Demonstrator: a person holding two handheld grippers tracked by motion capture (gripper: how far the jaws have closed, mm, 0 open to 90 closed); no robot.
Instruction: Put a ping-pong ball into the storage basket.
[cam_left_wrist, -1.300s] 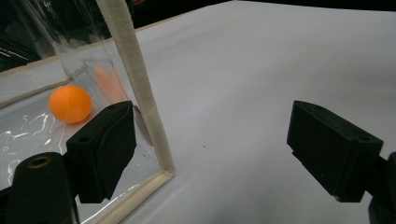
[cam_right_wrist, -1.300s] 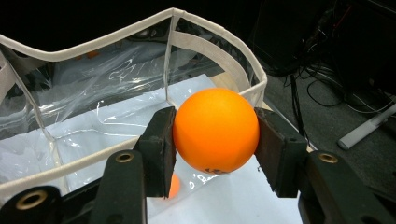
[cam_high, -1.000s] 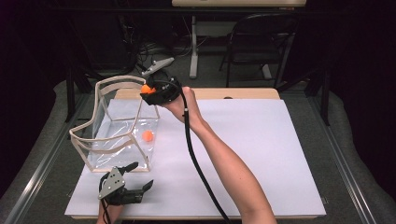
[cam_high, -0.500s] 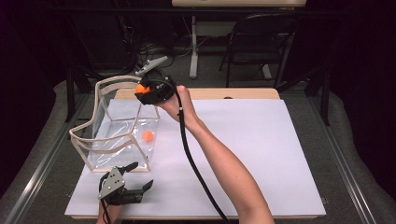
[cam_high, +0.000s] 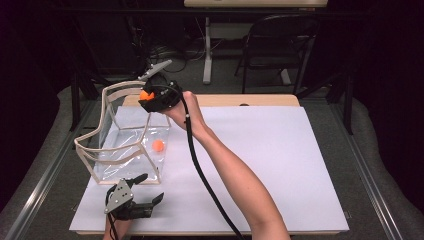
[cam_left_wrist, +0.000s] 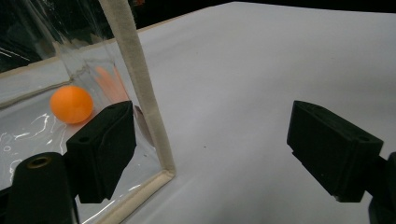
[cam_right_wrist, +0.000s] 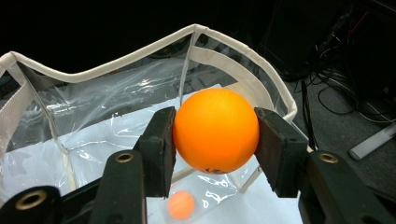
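My right gripper (cam_high: 148, 97) is shut on an orange ball (cam_high: 145, 94), held above the back right corner of a clear plastic bag with cream trim (cam_high: 111, 138). In the right gripper view the ball (cam_right_wrist: 215, 130) sits squeezed between both jaws over the bag's open rim (cam_right_wrist: 116, 65). A second orange ball (cam_high: 158, 145) lies inside on the bag's floor, seen also below the held one (cam_right_wrist: 180, 204). My left gripper (cam_high: 153, 186) rests open on the white tabletop just in front of the bag. Its jaws (cam_left_wrist: 215, 149) straddle the bag's front corner trim (cam_left_wrist: 140, 88), with the inner ball (cam_left_wrist: 71, 103) behind the plastic.
The white board (cam_high: 280, 165) stretches wide to the right of the bag. The right gripper's black cable (cam_high: 197, 165) trails along the forearm. Beyond the table's far edge stand a folding chair (cam_high: 280, 45) and loose cables on the floor.
The right gripper with its ball has drifted slightly left, over the bag's back corner. The left gripper has stayed put.
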